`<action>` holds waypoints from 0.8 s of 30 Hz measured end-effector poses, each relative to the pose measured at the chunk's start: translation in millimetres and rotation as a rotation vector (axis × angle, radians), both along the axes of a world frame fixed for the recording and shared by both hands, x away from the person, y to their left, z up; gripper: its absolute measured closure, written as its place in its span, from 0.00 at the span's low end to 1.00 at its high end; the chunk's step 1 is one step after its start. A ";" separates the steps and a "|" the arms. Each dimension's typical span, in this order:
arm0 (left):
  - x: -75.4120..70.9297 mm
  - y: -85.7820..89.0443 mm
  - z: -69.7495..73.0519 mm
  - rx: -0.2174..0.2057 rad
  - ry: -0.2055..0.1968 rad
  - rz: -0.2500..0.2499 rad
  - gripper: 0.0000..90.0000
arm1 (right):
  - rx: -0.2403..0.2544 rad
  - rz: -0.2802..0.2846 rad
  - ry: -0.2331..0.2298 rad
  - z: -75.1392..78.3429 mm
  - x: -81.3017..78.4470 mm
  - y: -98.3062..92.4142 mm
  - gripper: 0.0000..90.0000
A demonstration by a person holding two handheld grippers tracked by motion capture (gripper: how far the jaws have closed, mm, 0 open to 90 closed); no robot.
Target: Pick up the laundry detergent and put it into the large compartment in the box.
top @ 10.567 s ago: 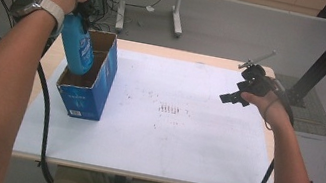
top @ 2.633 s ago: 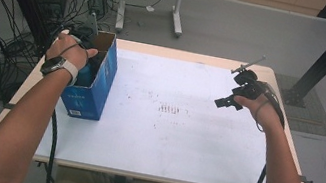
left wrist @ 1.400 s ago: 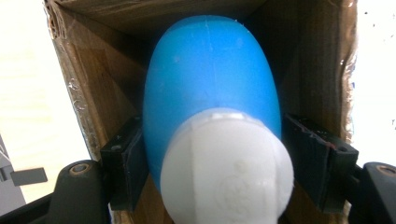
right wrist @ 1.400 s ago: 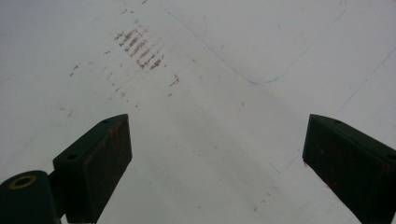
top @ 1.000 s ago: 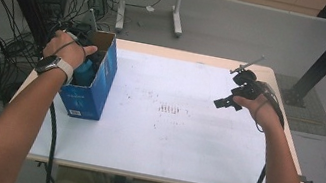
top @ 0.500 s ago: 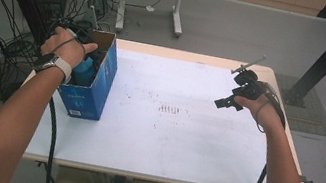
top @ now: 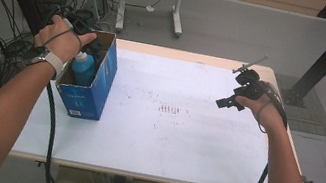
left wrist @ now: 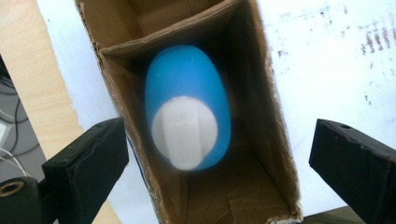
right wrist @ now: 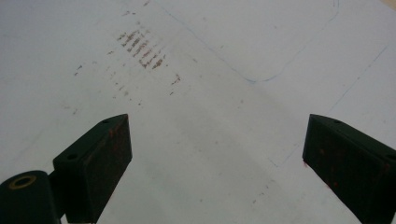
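- Blue bottle point(left wrist: 187, 105) with a white cap stands upright inside the cardboard box point(top: 102, 81), in the compartment nearest the person, touching no jaw.
- Left gripper point(left wrist: 219, 182) hovers right above the box; its jaws have just been opening and now stand wide, one on each side of the box, with the bottle below them.
- Right gripper point(right wrist: 217, 163) hangs well to the right of the box, over the white table point(top: 167, 143), jaws spread with nothing between them.
- Brown smudges point(top: 168, 108) mark the table between box and right gripper.
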State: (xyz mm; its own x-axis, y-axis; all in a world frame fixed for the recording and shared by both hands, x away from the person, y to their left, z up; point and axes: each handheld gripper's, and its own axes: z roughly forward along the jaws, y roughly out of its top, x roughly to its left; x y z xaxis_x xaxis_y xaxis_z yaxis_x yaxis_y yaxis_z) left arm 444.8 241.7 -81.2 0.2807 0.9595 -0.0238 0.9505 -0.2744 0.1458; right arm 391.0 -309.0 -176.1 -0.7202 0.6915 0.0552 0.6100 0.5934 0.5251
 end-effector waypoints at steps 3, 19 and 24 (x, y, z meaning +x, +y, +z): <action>-0.7 2.8 6.2 -0.018 -0.003 -0.016 0.06 | 0.001 -0.004 0.000 0.3 -0.7 -0.3 0.09; -12.5 -1.3 37.2 -0.055 -0.048 -0.186 0.05 | -0.004 -0.021 -0.001 2.4 -4.7 -2.8 0.09; -15.1 -6.0 45.2 -0.047 -0.071 -0.246 0.05 | -0.005 -0.024 -0.002 3.4 -5.8 -3.1 0.09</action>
State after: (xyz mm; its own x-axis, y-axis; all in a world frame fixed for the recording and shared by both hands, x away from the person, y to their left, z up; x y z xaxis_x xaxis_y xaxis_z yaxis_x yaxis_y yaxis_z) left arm 429.7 235.7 -35.9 0.5080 0.8605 -0.0381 0.8429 -0.4874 0.2281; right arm 385.2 -312.1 -172.7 -0.7033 0.7091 0.0501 0.6231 0.5810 0.5237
